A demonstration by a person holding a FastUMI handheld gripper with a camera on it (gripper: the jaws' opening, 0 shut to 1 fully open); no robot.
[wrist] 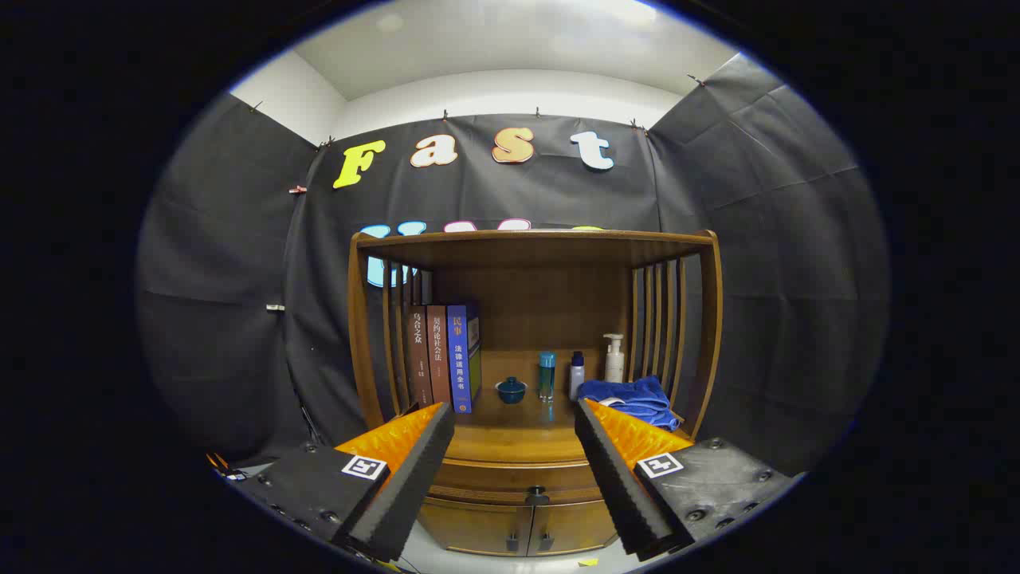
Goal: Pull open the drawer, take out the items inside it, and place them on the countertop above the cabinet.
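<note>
While the gripper [514,418] hangs in front of the wooden cabinet [534,375], its two fingers stand wide apart, holding nothing, and the cabinet's front shows in the gap between them. Low down between the fingers sits the drawer [518,478], a curved wooden front, and it's closed, flush under the countertop [518,434]. Its small dark knob [536,496] is right there in the middle, ahead of the fingers and untouched. Below the drawer, two little cabinet doors [514,530] with dark handles are shut side by side.

Moving up and beyond the fingertips, the countertop carries a row of things. On the left, three books [445,355] stand upright against the slatted side. Next to them a small dark teal lidded pot [511,390], then a slim teal bottle [547,375], then a small white bottle with a dark cap [577,375], and a white pump bottle [613,358] toward the back right. A blue cloth [633,399] lies bunched just beyond the right finger's tip, in front of the pump bottle.

Over all that, a wooden top shelf [534,239] spans the cabinet, with slatted sides holding it up. What the drawer holds cannot be told; it's shut.
</note>
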